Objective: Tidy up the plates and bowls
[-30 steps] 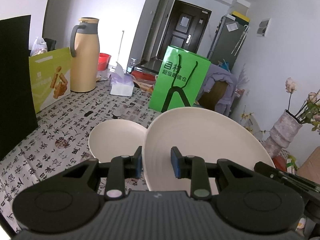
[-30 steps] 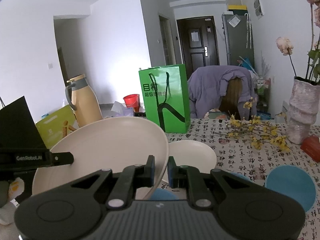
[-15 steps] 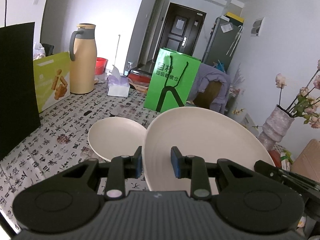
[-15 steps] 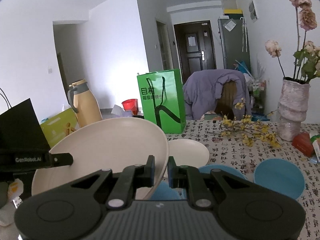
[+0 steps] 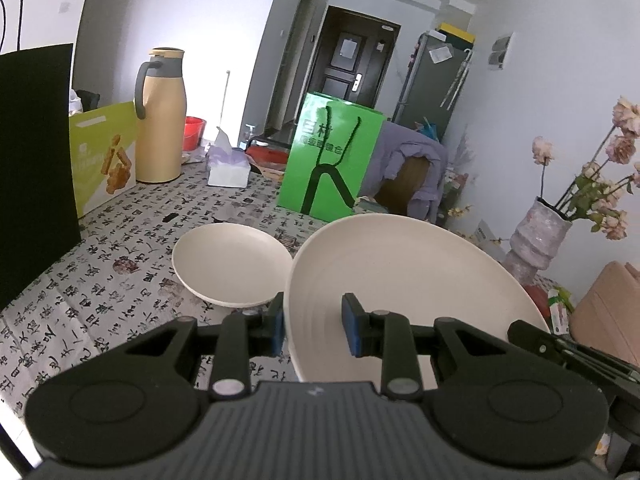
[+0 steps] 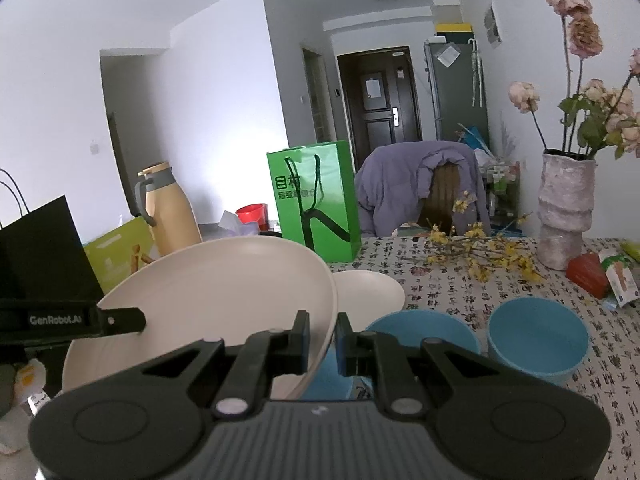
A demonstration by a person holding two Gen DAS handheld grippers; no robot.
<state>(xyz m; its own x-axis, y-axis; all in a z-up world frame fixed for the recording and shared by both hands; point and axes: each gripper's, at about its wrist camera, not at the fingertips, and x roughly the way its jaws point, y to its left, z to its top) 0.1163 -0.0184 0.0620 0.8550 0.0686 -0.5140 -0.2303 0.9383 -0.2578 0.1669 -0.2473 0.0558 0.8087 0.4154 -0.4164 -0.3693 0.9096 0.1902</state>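
Note:
A large cream plate (image 5: 400,280) hangs tilted above the table, held by both grippers. My left gripper (image 5: 314,330) is shut on its left rim, one pad outside the rim and one inside the dish. My right gripper (image 6: 322,344) is shut on the same plate's (image 6: 216,292) right rim. Each gripper's black finger shows at the far rim in the other view. A smaller cream plate (image 5: 232,268) lies flat on the patterned tablecloth beyond the held one. Two blue bowls (image 6: 420,332) (image 6: 538,340) sit side by side on the table, right of the held plate.
A green paper bag (image 5: 328,164) stands behind the plates. At the left are a tan thermos jug (image 5: 160,120), a tissue box (image 5: 226,164), a yellow-green box (image 5: 102,156) and a black bag (image 5: 32,160). At the right are a vase of flowers (image 6: 564,208), yellow sprigs (image 6: 476,252) and a red carton (image 6: 588,272).
Both grippers have drawn back from the far end of the table with the large plate between them. The bag and jug look farther off, and both blue bowls now show in the right view.

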